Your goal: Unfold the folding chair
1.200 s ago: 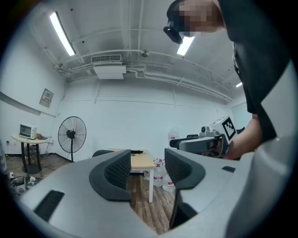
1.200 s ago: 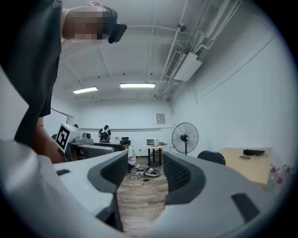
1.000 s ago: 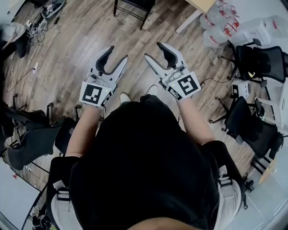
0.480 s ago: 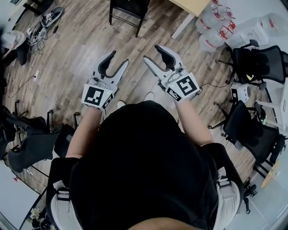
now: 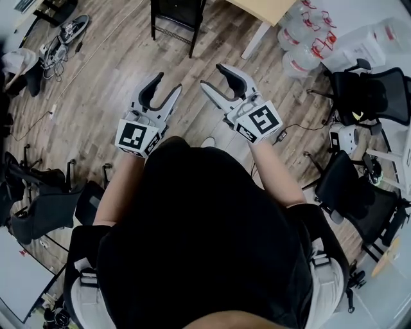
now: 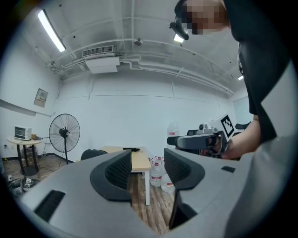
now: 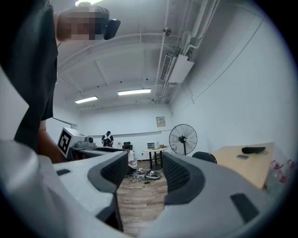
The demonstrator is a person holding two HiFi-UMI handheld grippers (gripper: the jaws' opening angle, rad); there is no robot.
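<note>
Now | you hold two claws level: left claw spread, empty; right claw spread, empty | one folding chair stands ahead beside one bench, well apart from both.

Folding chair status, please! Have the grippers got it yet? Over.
Both empty: left gripper open, right gripper open. Black metal-legged chair ahead, untouched; folded or not, can't tell. Only brown wood-plank floor between, nothing in the way.
</note>
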